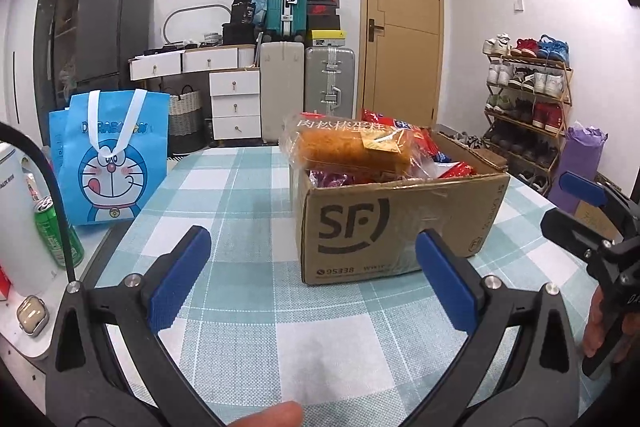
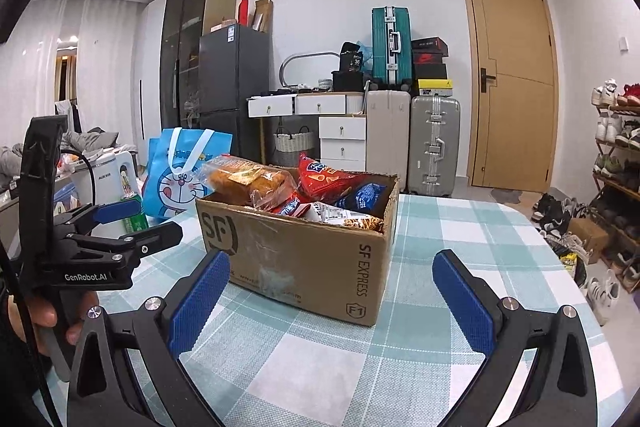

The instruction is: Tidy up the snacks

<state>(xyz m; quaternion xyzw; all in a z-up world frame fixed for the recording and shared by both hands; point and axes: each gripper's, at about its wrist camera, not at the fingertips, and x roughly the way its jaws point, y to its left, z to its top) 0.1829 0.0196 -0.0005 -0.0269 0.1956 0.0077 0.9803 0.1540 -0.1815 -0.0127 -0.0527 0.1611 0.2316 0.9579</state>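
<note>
A brown cardboard shipping box [image 1: 394, 223] stands on the checked tablecloth [image 1: 256, 307], and everything else places off it. In it, a clear-wrapped meat-floss cake [image 1: 352, 147] lies on top of red and blue snack packets [image 2: 340, 187]. Left of it stands a blue cartoon tote bag [image 1: 112, 163]; nearer left, a green drink can [image 1: 58, 231]. Behind it rise stacked hard-shell suitcases [image 1: 308, 67]; right, a wooden shoe rack [image 1: 528, 107].

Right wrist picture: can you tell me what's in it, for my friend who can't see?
An open SF Express cardboard box full of snack packets sits on a checked tablecloth, straight ahead of the open right claw. The left claw is at the left, near a blue Doraemon bag.
</note>
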